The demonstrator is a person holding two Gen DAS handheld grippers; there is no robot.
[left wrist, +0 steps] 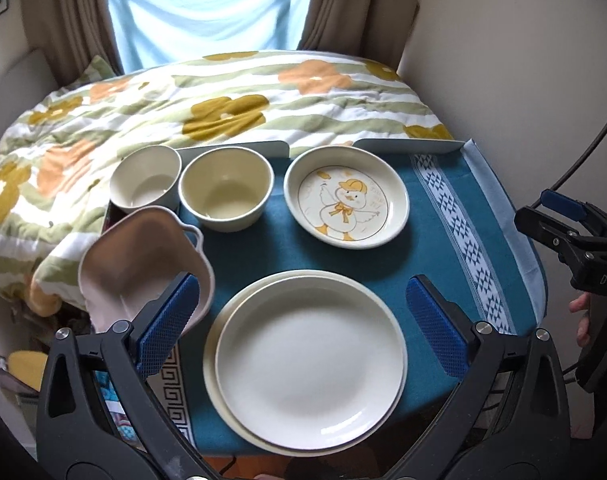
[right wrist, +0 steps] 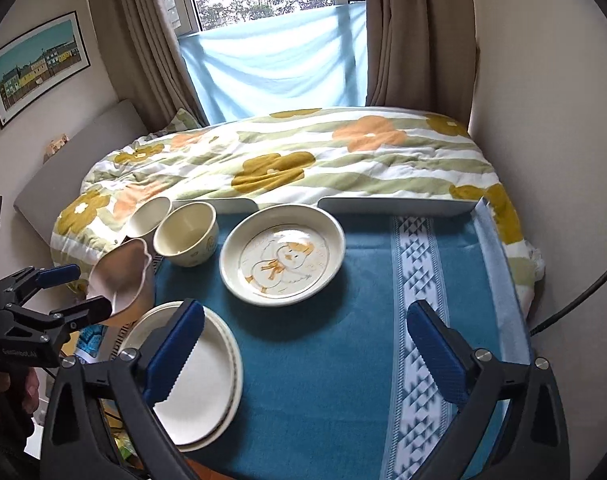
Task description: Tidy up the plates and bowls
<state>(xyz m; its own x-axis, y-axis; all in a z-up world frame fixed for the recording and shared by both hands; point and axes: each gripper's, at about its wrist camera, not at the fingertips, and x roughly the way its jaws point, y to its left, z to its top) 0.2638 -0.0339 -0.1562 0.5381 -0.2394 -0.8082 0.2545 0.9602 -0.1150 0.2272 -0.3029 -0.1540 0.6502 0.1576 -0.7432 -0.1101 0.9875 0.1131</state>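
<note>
Bowls stand at the far left of the counter (left wrist: 343, 248): a white bowl (left wrist: 146, 181), a cream bowl (left wrist: 226, 193), and nearer a pink dish (left wrist: 143, 264), tilted. To the right lies a duck plate (left wrist: 346, 197). Two stacked white plates (left wrist: 309, 364) sit near. The left gripper (left wrist: 303, 328) is wide open above them, holding nothing. The right gripper (right wrist: 303, 360) is wide open too, empty, over the blue cloth (right wrist: 343, 340).

Both wrist views overlook the shared table (left wrist: 343, 248) obliquely.
</note>
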